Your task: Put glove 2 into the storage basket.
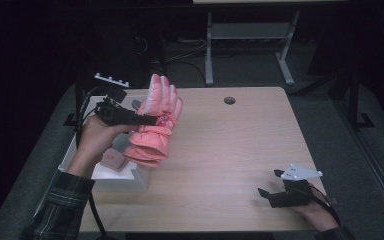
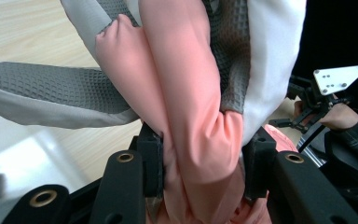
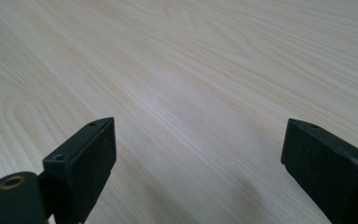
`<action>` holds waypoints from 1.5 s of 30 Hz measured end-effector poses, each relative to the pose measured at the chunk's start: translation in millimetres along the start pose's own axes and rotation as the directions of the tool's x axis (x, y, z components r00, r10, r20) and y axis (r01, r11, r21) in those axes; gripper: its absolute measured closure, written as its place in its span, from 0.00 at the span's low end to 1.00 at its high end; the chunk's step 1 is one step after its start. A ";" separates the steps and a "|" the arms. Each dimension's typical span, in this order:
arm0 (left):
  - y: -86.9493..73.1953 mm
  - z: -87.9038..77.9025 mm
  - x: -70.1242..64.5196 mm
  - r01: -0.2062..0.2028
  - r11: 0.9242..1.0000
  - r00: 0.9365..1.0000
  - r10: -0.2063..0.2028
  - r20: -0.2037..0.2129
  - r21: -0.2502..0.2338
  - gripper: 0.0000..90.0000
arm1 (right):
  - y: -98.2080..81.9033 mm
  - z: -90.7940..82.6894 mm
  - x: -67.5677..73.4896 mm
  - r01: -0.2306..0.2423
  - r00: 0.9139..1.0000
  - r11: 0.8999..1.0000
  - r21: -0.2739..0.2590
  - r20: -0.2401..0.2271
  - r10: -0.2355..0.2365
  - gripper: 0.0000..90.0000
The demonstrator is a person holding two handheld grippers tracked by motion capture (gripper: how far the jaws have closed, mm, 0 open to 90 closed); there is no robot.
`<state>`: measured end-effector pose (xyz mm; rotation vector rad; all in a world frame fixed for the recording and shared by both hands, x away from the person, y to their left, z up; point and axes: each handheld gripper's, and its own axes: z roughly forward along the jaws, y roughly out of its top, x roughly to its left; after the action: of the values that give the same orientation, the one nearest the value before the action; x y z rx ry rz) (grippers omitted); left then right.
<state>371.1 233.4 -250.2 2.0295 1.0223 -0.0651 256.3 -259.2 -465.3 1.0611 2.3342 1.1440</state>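
Salmon-pink padded gloves [image 1: 156,120], grey textured palms, white trim: a bundle, raised clear of the counter [image 1: 230,150] near its far left corner. Left claw [image 1: 152,120] was clamped on the bundle at mid-length, both pads pressed into the pink fabric, glove fingers pointing up. White box [image 1: 122,175] stood at the counter's left edge, below the gloves. Right claw [image 1: 269,184] rested low at the near right corner, jaws wide apart, bare wood between them.
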 end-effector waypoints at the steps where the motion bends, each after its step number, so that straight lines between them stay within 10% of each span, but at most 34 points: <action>1: -2.3 -5.2 4.3 0.005 1.000 1.000 -0.005 -0.014 -0.003 0.66 | 0.9 1.1 0.1 -0.001 1.000 1.000 0.000 -0.002 0.001 0.11; 20: -35.5 -51.1 68.5 0.089 0.995 0.990 -0.093 -0.104 -0.039 0.66 | 6.4 10.2 -2.1 0.017 1.000 1.000 0.009 -0.016 -0.017 0.11; 45: -74.7 32.1 124.9 0.185 0.975 0.974 -0.164 -0.157 0.126 0.65 | 5.4 7.4 -2.6 0.014 1.000 1.000 0.012 -0.012 -0.014 0.11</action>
<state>412.9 314.0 -368.3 2.0895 1.3207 -0.0849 264.8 -255.0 -465.7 1.0430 2.3570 1.1357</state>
